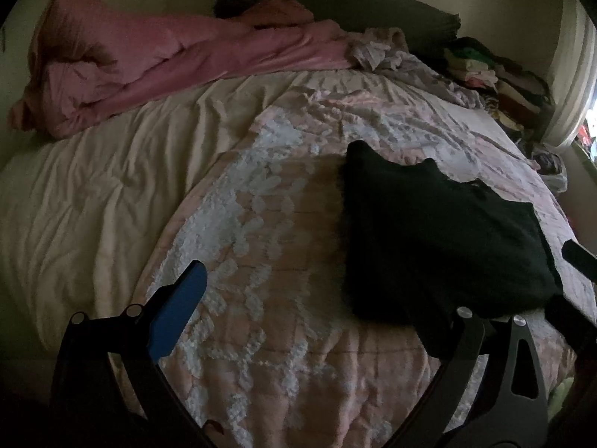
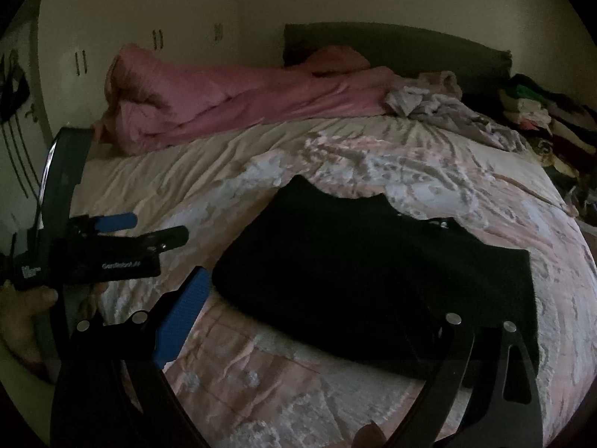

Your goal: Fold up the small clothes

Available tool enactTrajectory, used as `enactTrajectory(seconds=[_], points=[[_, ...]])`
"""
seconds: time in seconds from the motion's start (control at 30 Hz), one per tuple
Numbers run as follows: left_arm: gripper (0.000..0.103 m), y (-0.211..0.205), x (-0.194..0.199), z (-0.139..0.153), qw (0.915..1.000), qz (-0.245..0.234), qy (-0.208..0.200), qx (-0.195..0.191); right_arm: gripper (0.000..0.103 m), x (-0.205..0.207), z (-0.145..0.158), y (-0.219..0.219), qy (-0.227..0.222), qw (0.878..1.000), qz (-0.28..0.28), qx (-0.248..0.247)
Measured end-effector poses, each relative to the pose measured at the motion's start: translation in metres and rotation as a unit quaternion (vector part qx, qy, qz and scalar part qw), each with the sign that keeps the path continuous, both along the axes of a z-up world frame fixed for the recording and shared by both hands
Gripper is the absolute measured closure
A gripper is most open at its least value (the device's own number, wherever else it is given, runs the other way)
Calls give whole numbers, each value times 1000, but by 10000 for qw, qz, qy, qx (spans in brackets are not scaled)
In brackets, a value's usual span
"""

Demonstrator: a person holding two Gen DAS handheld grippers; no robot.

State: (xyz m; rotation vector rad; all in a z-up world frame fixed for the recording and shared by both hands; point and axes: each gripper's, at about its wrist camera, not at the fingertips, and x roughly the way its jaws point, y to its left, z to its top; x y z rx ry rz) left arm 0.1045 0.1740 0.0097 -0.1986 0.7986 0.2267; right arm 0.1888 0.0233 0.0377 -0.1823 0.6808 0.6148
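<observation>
Blue-padded fingers frame the lower edge of both wrist views, and in each the jaws stand wide apart with nothing between them: the left gripper (image 1: 328, 317) and the right gripper (image 2: 321, 317) are both released and hold no cloth. Just beyond them lies the black garment (image 2: 373, 280), spread fairly flat on the pink-and-white floral quilt (image 1: 261, 261) that covers the bed. In the right wrist view the garment fills the space ahead, its near hem running under the right-hand finger and its notched far edge, probably neckline or shoulders, pointing toward the headboard (image 2: 395, 44). In the left wrist view the same garment (image 1: 440, 239) sits off to the right of centre, with open quilt straight ahead, so the right gripper looks the nearer and better aligned of the two. The garment's longer spread seems to run across the view, left to right, slightly skewed; the dim light hides any seams or sleeves. From the right wrist view the left gripper (image 2: 149, 229) hovers off the garment's left edge, apart from it. A fold would likely start by taking the two near corners, the left gripper first shifting rightward. Rumpled pink bedding (image 1: 168, 59) and a pile of clothes (image 1: 496, 74) lie well apart at the bed's far side.
</observation>
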Motion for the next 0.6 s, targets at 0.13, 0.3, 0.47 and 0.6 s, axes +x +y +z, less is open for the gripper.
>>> enactTrajectory(seconds=[0.13, 0.3, 0.47, 0.6], points=[[10, 5, 4, -5, 10000, 65, 35, -4, 9, 4, -12, 12, 64, 9998, 106, -133], [10, 10, 13, -11, 9999, 130, 102, -24, 5, 8, -28, 23, 102, 9993, 191, -301], [10, 13, 24, -17, 9997, 136, 184, -16, 5, 12, -45, 29, 153, 9985, 190, -496], [10, 12, 29, -21, 9997, 103, 196, -76, 5, 14, -56, 26, 218, 9982, 147, -531]])
